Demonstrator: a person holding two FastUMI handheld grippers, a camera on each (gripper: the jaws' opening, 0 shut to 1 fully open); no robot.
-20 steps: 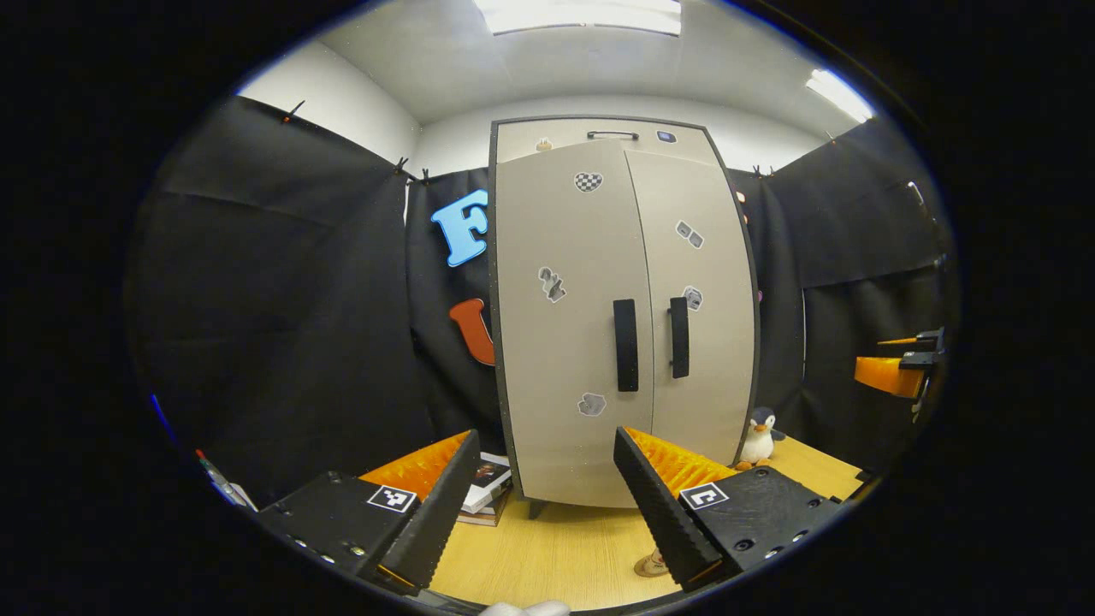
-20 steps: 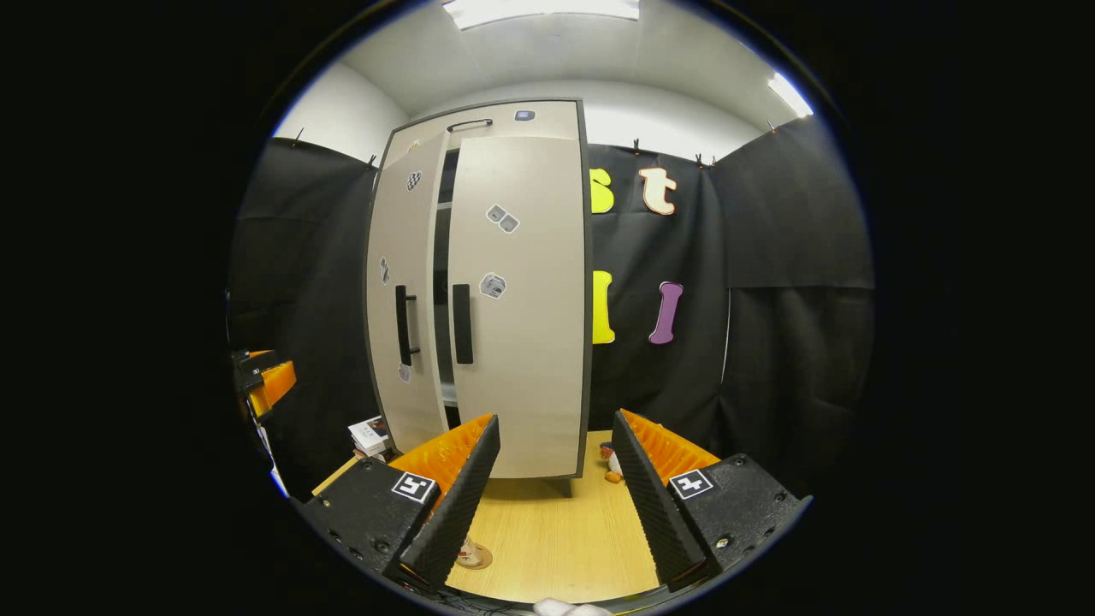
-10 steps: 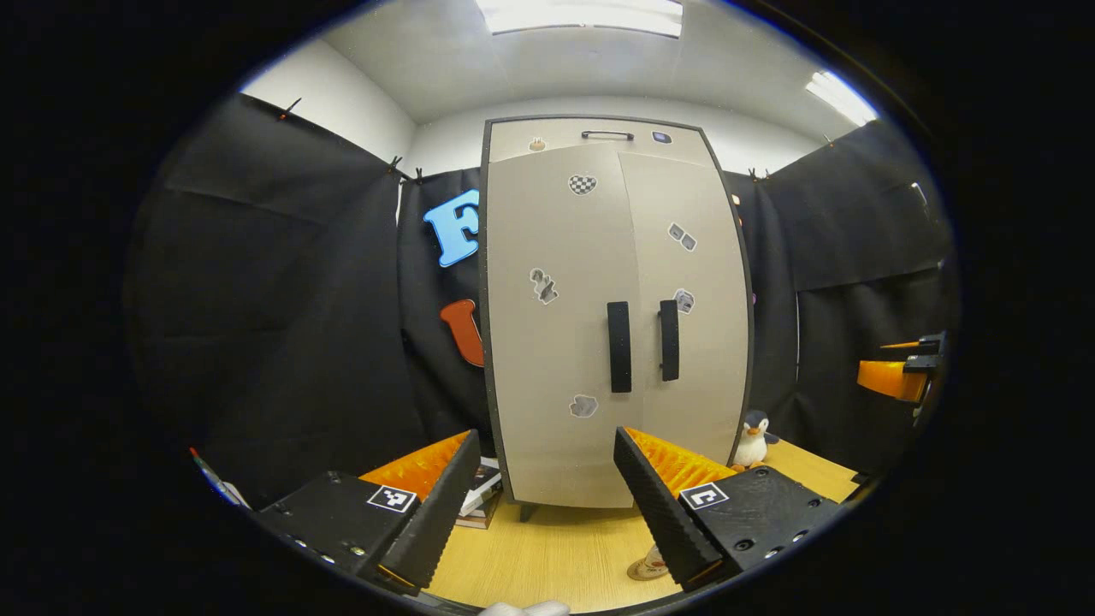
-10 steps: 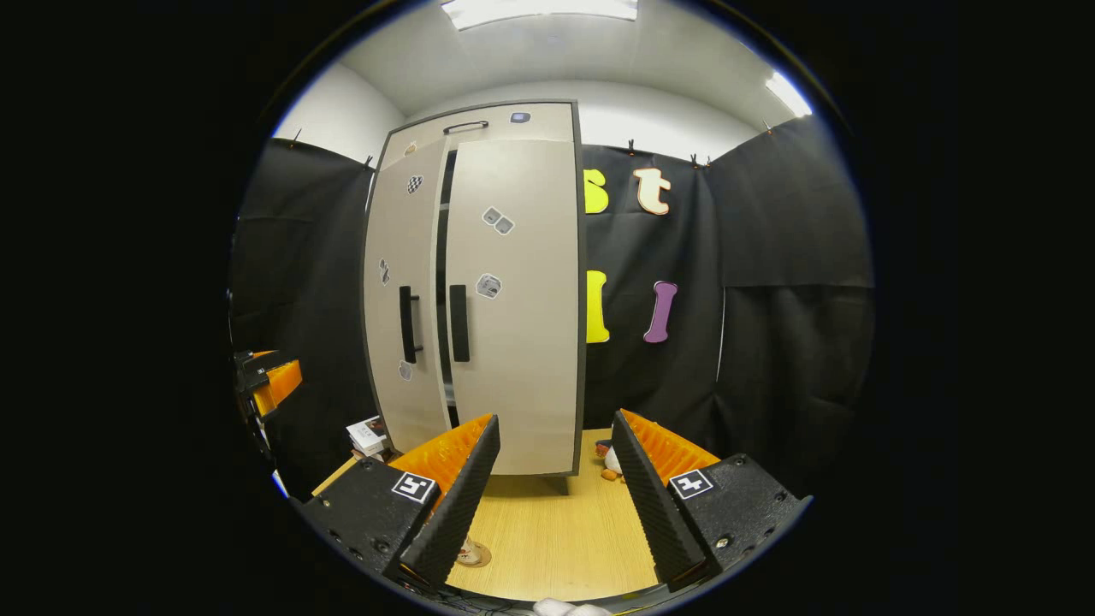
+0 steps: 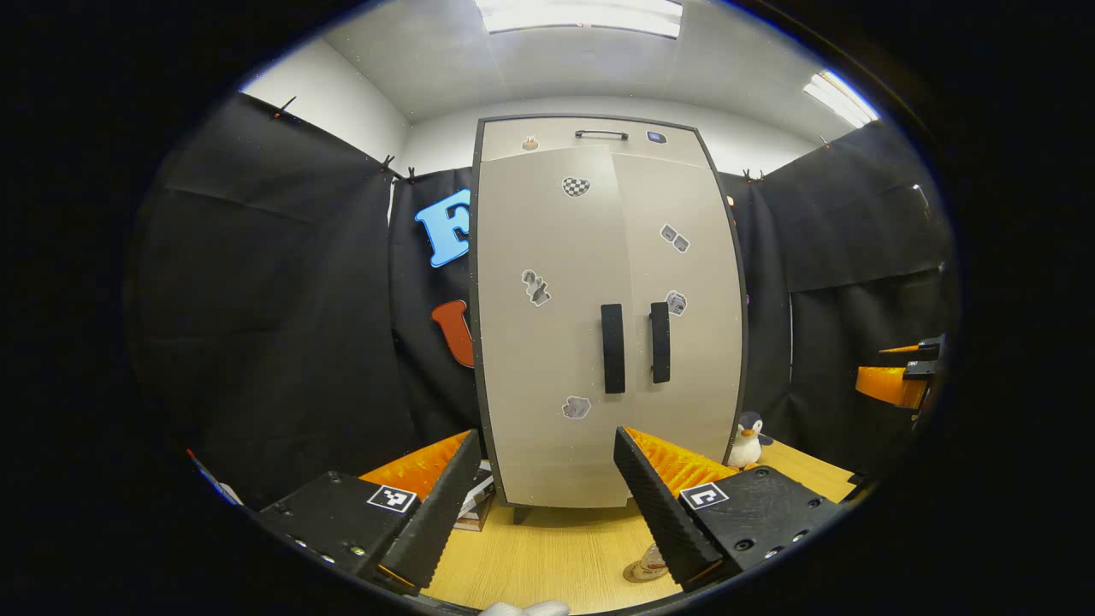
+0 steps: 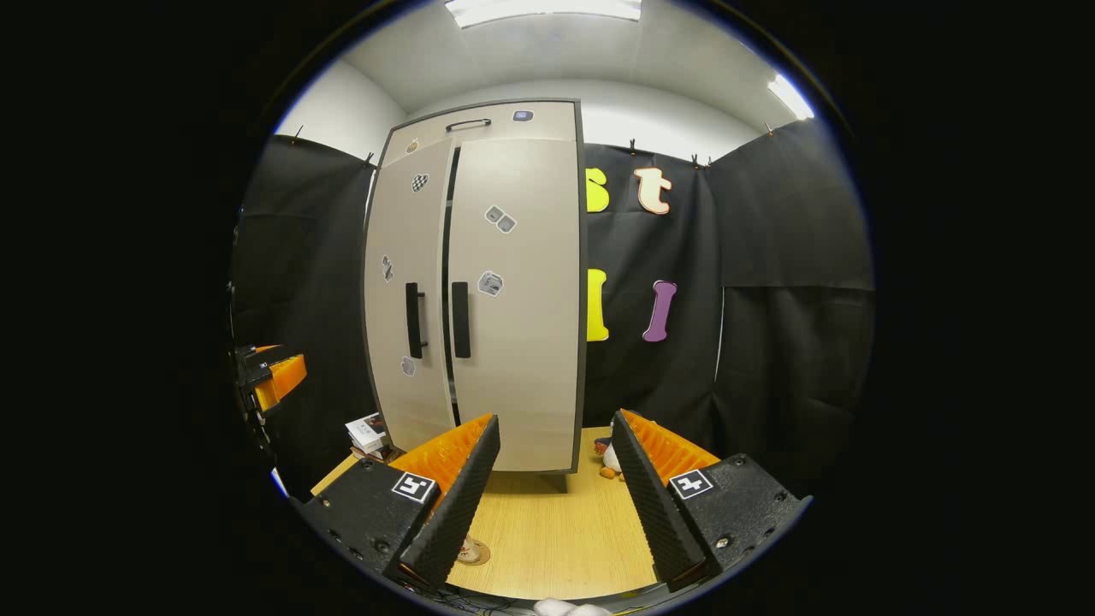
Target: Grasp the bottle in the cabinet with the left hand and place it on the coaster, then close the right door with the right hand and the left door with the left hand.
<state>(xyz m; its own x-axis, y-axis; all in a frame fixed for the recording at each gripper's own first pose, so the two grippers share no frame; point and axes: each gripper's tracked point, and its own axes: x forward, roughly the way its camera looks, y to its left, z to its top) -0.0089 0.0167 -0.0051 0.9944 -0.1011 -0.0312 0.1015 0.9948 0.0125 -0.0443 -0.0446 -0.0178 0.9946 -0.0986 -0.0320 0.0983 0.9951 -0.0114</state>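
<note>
The tall beige cabinet [image 5: 599, 325] has a dark grey frame, black handles [image 5: 612, 348] and a black-and-white chequered heart sticker [image 5: 576, 186] at twelve o'clock. The wooden desk [image 6: 556, 530] is pale yellow.

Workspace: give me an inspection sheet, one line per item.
Surface: wooden table, pale grain.
Job's things: cabinet on the table; right door shut, left door with a thin dark gap at the seam; coaster with something standing on it, mostly hidden.
Clutter: penguin toy; stacked books.
Grippers: left gripper and right gripper open, empty.
Cables: nothing seen.
Surroundings: black cloth walls, ceiling lights.
</note>
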